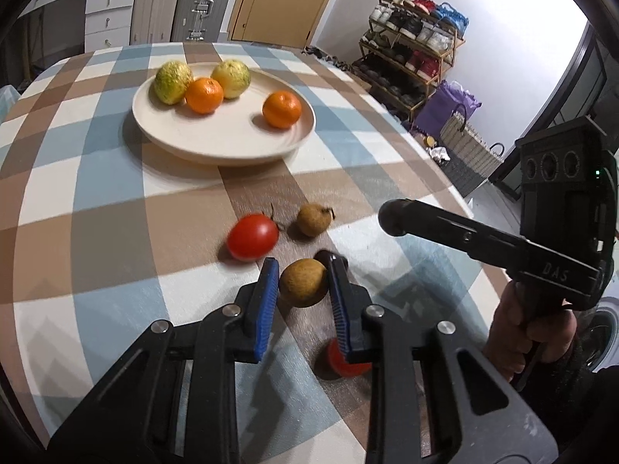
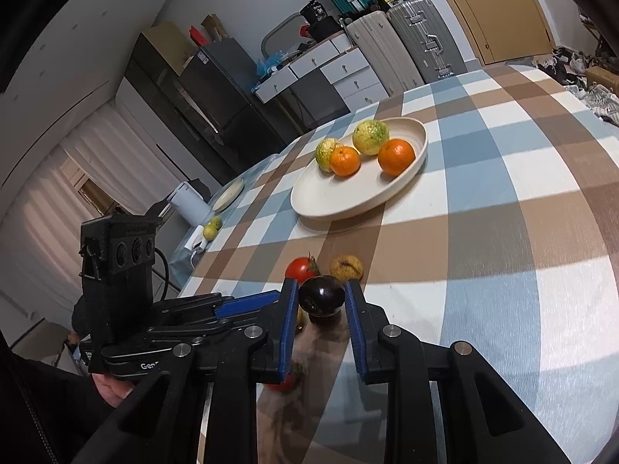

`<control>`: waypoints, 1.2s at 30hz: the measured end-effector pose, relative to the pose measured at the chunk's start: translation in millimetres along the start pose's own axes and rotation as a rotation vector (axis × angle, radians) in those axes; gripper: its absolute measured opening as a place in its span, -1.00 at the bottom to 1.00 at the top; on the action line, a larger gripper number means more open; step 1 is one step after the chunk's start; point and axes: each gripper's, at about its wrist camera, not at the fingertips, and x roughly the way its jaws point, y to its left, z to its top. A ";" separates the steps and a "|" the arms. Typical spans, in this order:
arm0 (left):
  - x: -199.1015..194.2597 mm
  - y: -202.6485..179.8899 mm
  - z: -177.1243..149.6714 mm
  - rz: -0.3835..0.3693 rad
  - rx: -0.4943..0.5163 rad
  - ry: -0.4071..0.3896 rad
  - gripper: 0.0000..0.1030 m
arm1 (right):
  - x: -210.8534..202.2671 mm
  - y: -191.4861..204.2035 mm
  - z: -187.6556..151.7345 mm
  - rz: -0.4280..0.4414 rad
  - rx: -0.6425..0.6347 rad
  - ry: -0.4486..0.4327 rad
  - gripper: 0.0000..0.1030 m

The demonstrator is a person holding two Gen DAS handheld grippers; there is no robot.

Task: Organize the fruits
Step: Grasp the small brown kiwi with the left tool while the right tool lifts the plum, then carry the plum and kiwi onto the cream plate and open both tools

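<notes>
Fruit sits in both my tools: my left gripper (image 1: 303, 284) pinches a brown fruit (image 1: 303, 283) at lower centre, my right gripper (image 2: 322, 301) clamps a dark plum (image 2: 322, 294). Lifting carelessly could roll either out, or nudge the tomato (image 1: 252, 236) away from the plate (image 1: 232, 147) above.

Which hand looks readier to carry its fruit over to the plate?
Probably about even: the left fingers clamp a round brownish fruit, the right fingers a dark purple fruit. The cream plate lies ahead.
</notes>
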 end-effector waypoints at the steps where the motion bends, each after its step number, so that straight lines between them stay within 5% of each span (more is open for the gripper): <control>1: -3.2 2.2 3.8 -0.004 -0.002 -0.010 -0.54 | 1.0 0.8 2.7 0.003 0.000 -0.003 -0.52; 18: -23.4 60.1 81.6 0.015 -0.074 -0.145 -0.54 | 34.2 15.4 88.8 0.008 -0.072 -0.051 -0.52; 36: 29.9 110.8 138.5 0.095 -0.079 -0.163 -0.54 | 126.8 8.5 196.8 -0.032 -0.129 0.010 -0.52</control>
